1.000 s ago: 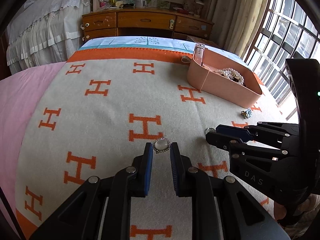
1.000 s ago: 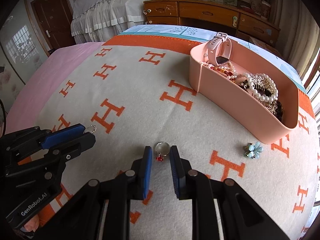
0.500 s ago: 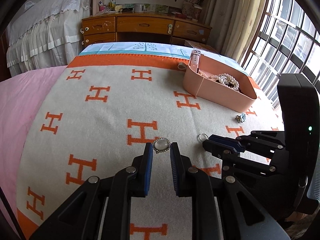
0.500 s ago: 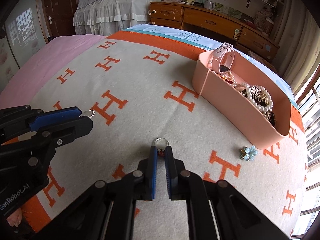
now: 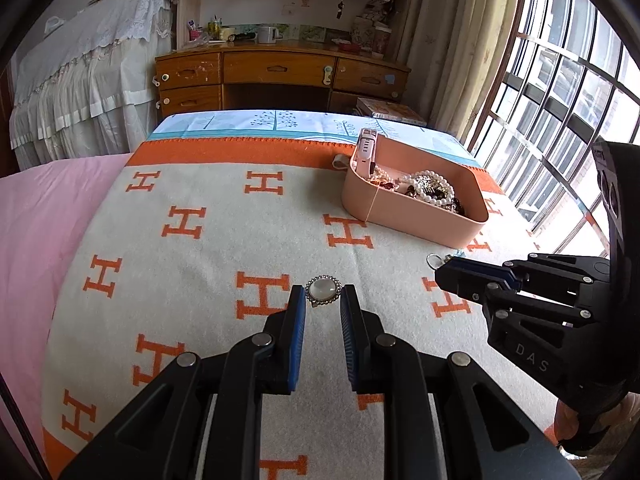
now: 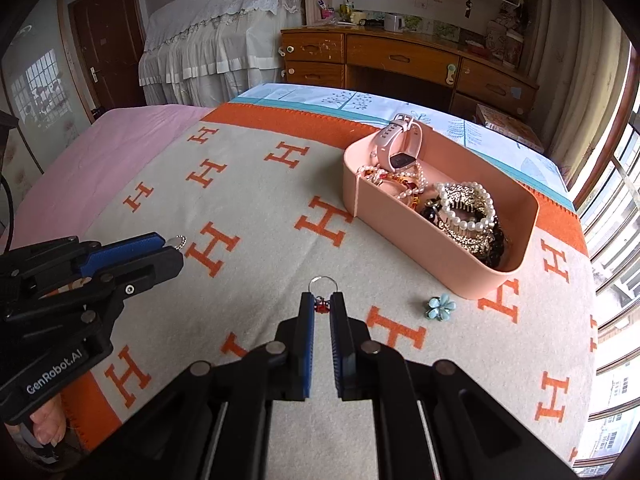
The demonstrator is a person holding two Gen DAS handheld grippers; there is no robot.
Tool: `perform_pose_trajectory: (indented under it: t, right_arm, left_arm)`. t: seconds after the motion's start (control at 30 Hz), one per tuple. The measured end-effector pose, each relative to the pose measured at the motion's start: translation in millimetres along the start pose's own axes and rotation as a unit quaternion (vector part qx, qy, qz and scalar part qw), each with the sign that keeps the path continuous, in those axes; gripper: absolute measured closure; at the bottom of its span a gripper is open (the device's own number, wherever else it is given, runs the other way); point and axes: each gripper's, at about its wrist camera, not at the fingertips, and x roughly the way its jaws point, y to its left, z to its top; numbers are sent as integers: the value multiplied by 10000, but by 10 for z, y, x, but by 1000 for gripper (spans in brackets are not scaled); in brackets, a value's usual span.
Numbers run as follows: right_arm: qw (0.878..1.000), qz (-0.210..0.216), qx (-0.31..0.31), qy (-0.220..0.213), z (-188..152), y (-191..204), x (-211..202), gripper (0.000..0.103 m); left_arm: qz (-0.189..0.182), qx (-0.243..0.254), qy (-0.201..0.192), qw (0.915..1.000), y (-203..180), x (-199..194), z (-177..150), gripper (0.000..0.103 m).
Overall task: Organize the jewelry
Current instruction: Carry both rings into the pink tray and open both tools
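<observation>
left wrist view: left gripper grips pearl brooch, right gripper grips ring.

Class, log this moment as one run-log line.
left gripper: shut on pearl brooch | right gripper: shut on red-stone ring | pink tray: holds jewelry

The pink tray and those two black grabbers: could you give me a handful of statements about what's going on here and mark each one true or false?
1. The right gripper is shut on a silver ring with a red stone. True.
2. The left gripper holds a brooch with a pale oval stone between its fingertips. True.
3. The pink tray holds no jewelry. False: pearl bracelets, beads and a pink watch lie in it.
4. The blue flower piece lies inside the tray. False: it lies on the blanket beside the tray.
5. The blanket is plain white. False: it has orange H shapes.
</observation>
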Motion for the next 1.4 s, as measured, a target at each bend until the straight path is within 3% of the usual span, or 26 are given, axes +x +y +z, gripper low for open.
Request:
perform_pose_trajectory:
  t: [0.47,0.7,0.9,1.0,1.07,1.13,1.4]
  right_arm:
    - [9958,-220,603,-649,554,-841,-507,95]
    - [9916,-384,1098,-570,754,-1235,-315,95]
    - [9895,-454,1344,-268,774,-1459,19,95]
    - [9893,-409,1398,-88,740,-1528,140,94]
    - [9889,-401,1428,63,719,-1557,204,94]
    - [9887,-435,1426,139,699,-1569,243,94]
    - [9882,-481,1451,-124,625,-1538,31,94]
  left_arm:
    - [-533,381,-250,9975,-672,243,1045,88]
    - [-656,566,-89,9962,-1056,750,1522,88]
    - [-516,619,291,9963,-1175,1235,1615,87]
    - [-414,702,327,9961,-1181,1321,1568,74]
    - [-266,742,251,9966,-1169,1316,1543,44]
    - [-184,756,76,9969,-1143,1253,1521,32]
    - [-24,735,-301,9968,-1064,911,1462,24]
